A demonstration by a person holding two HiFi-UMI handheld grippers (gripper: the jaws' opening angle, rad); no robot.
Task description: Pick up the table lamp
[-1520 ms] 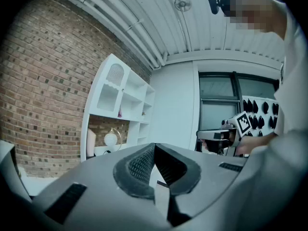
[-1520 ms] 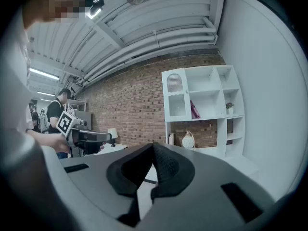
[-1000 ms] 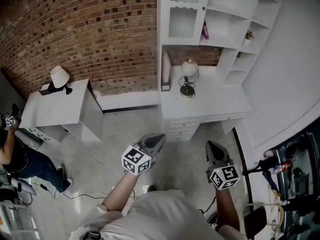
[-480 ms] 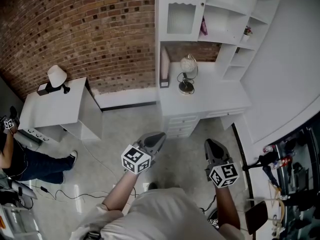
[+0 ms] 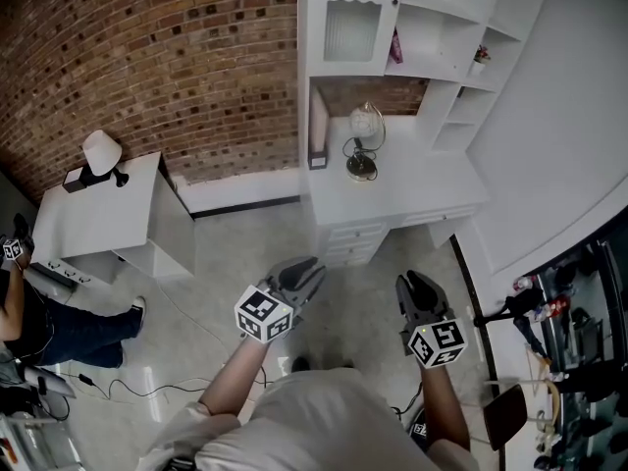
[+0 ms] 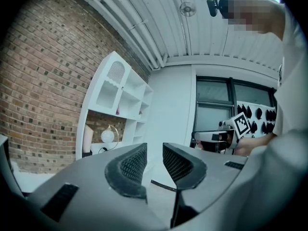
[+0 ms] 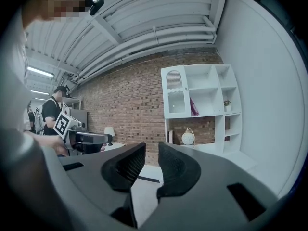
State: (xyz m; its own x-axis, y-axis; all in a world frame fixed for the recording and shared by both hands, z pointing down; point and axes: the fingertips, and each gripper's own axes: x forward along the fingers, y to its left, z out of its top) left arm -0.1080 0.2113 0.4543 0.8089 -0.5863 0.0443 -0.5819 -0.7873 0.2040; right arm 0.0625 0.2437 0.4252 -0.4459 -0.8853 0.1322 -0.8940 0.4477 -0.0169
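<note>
Left gripper: the left gripper (image 5: 306, 268) is pointing level at about waist height. Its jaws are opening and nothing is sitting between them.
Right gripper: the right gripper (image 5: 417, 285) is riding beside it and tilting slightly down. Its jaws are also opening, with an empty gap between them.
Ground between: a stretch of pale glossy floor (image 5: 245, 248) is separating both grippers from the furniture ahead.
Task object: the globe-shaped white table lamp with a thin arched metal frame (image 5: 363, 140) is standing upright on the white counter with drawers (image 5: 422, 189). It is sitting toward the rear left, under the tall white shelf unit (image 5: 432, 27), and well apart from both grippers.
Second lamp: a small lamp with a white conical shade (image 5: 101, 152) is standing on a low white side cabinet (image 5: 98, 219) further left, against the red brick wall (image 5: 177, 57).
Step in hand: judging by the layout, the approach is only beginning and neither gripper is touching anything.
Next move: this is calling for walking up to the counter and lining one open gripper on the table lamp's slim stem or frame, not on the globe. Only then should the jaws be closing, before lifting straight up. The second gripper is likely worth using to steady the base.
</note>
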